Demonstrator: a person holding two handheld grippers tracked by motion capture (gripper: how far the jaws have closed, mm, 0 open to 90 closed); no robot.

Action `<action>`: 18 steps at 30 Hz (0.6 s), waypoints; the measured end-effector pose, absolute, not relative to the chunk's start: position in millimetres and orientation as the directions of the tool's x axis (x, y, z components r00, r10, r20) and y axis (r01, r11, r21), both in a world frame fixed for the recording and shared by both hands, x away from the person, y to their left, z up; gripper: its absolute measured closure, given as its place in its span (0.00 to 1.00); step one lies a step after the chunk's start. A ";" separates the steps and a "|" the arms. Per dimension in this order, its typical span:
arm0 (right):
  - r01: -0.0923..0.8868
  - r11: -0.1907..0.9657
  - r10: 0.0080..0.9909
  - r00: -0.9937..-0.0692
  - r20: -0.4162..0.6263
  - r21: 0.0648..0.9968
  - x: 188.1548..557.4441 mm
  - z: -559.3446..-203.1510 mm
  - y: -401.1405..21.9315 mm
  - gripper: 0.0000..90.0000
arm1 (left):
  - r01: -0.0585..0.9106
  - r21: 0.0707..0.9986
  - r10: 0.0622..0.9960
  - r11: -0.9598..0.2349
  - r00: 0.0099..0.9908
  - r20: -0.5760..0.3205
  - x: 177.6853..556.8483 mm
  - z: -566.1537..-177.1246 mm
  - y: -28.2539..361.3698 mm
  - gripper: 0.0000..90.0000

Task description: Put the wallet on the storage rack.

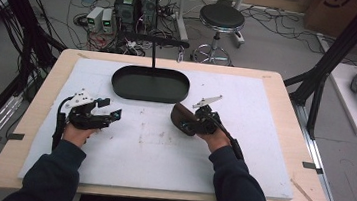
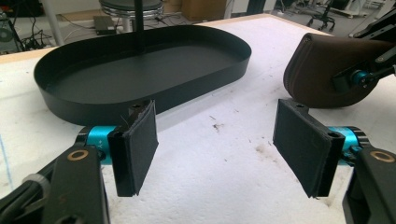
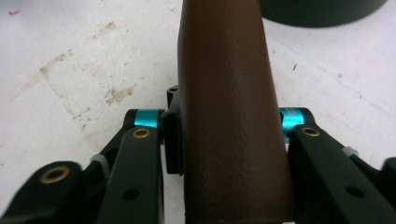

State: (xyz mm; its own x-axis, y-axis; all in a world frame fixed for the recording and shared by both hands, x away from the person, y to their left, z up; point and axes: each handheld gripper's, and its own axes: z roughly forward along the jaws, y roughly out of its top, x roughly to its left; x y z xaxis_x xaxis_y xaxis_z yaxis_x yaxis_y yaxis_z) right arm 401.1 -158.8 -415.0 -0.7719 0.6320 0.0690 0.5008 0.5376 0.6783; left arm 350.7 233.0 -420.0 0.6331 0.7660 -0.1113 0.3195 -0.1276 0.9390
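We have the right gripper (image 1: 191, 123) clamped on a dark brown, rounded leather-look case (image 1: 180, 118), jaws pressed against its two flat sides, and in the right gripper view the brown body (image 3: 229, 116) runs straight up between them, long axis in line with the jaws. It sits low over the white foam mat (image 1: 161, 154), just in front of the black oval metal tray (image 1: 150, 84) with its upright post. Over on our left, the left gripper (image 1: 110, 114) is empty, jaws standing well apart over bare mat. From the left gripper view the case (image 2: 322, 70) lies ahead and off to the right, tray (image 2: 140, 74) straight ahead. So the relation that matters: tray lies beyond the case, a short way forward and a little left, and the right hand is plainly the nearer one to carry it in. Hard to say whether the case touches the mat; its underside is hidden, and its near end is cut off at the frame's edge.
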 end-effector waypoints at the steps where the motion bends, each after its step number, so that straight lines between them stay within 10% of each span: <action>1: 0.493 0.533 0.625 -0.777 0.072 0.687 400.1 -413.3 -157.3 0.72 | 0.320 0.939 0.766 -0.128 0.633 -0.112 350.8 -419.9 234.1 0.34; 18: 0.479 0.350 0.597 -0.776 0.203 0.805 449.6 -370.8 -137.2 0.72 | 0.286 0.951 0.774 -0.119 0.627 -0.091 350.9 -418.8 238.8 0.34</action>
State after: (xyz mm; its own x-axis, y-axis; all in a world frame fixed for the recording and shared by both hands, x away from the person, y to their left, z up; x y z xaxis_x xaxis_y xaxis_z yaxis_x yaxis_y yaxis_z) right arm 449.6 -137.2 -370.8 -0.7764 0.5968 0.2029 0.4792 0.3497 0.8050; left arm 350.9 238.8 -418.8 0.6267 0.7739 -0.0913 0.2855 -0.1190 0.9509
